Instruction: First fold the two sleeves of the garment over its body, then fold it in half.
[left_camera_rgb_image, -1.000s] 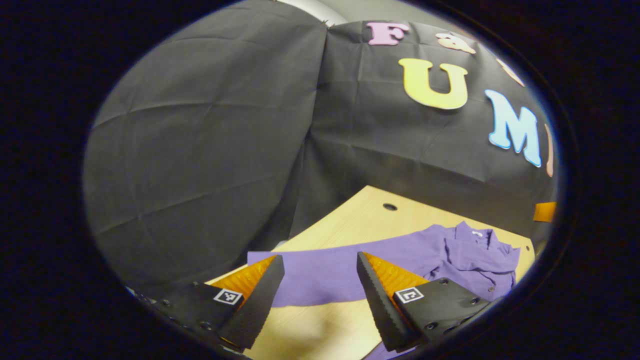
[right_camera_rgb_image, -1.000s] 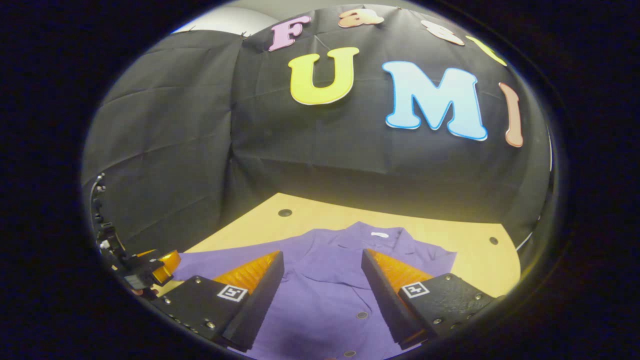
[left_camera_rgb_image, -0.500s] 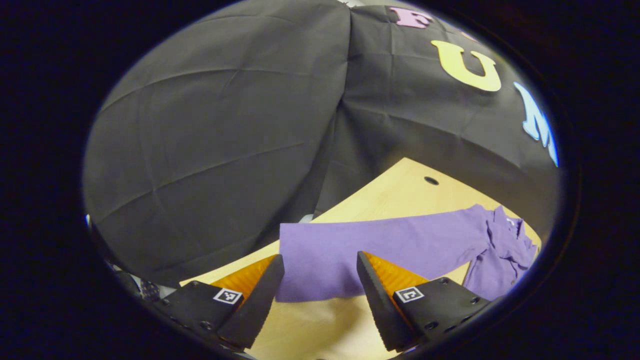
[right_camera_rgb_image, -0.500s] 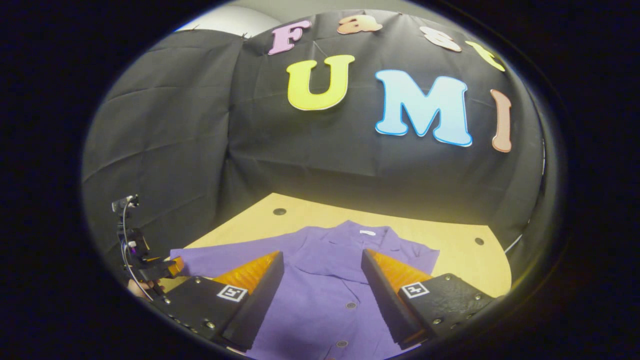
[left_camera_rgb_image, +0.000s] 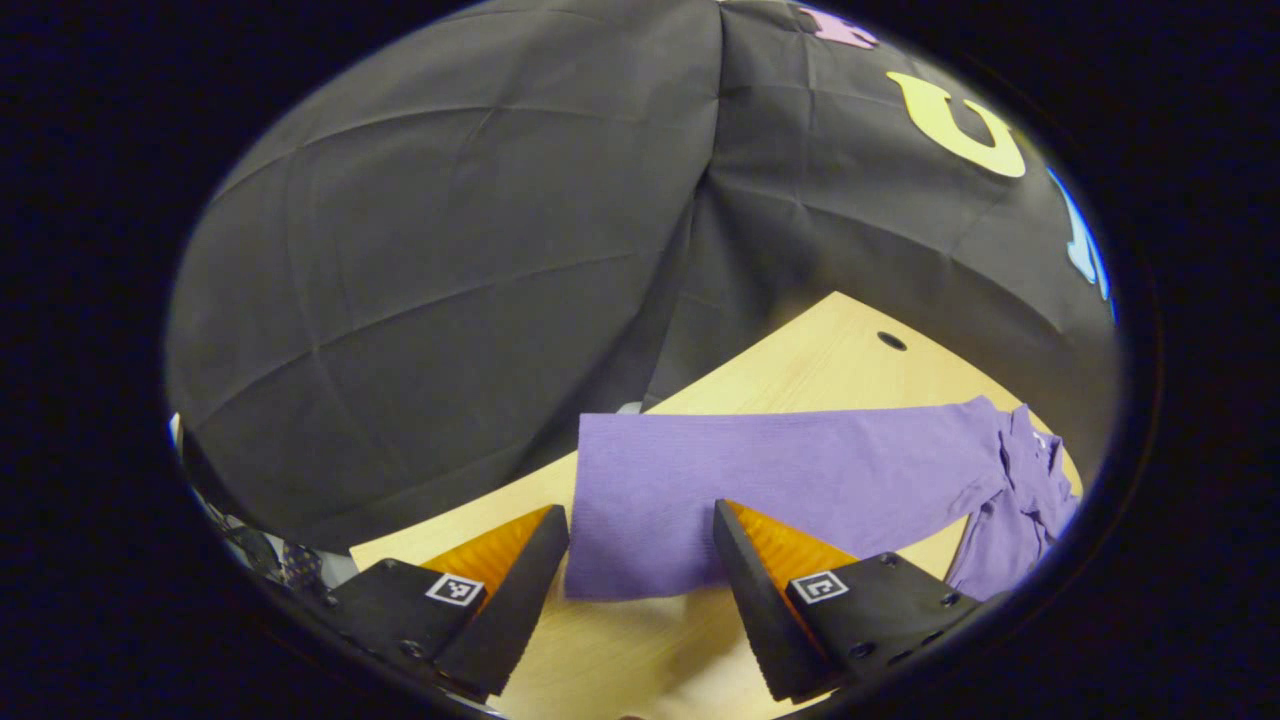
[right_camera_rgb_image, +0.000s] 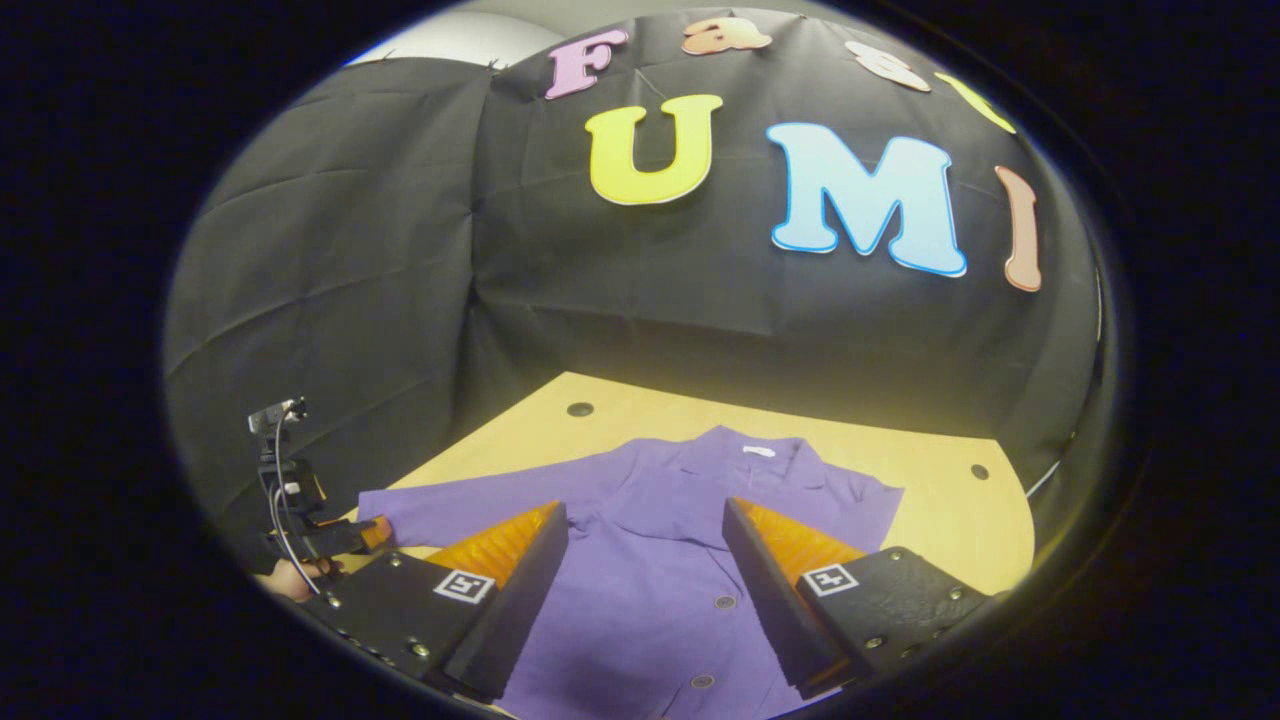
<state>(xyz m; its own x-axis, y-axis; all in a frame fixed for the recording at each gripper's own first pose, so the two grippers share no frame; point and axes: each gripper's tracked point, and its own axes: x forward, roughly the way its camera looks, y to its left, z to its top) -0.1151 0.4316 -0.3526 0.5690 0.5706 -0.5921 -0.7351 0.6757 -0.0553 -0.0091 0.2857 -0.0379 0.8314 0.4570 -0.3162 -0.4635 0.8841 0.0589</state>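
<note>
The fingers (left_camera_rgb_image: 520, 575) of the left gripper (left_camera_rgb_image: 640, 590) stood spread apart, nothing between them, just short of the cuff end of the garment's (left_camera_rgb_image: 800, 480) outstretched sleeve (left_camera_rgb_image: 700, 500). The right finger overlapped the sleeve's near corner in the left gripper view; contact could not be confirmed. The right gripper (right_camera_rgb_image: 645, 590) was likewise spread and empty, poised over the garment's buttoned front, its fingers (right_camera_rgb_image: 510, 590) framing the placket.

The garment was a purple shirt of soft knit cloth, lying face up on the desk (right_camera_rgb_image: 940, 510), collar (right_camera_rgb_image: 750, 455) toward the booth wall, small round buttons (right_camera_rgb_image: 727, 602) down the front. The sleeve lay flat, a long rectangle.

The desk was pale wood with a curved far edge and small dark holes (right_camera_rgb_image: 580, 409). In the right gripper view, the left gripper and its holding hand (right_camera_rgb_image: 290, 578) appeared at the sleeve's end.
</note>
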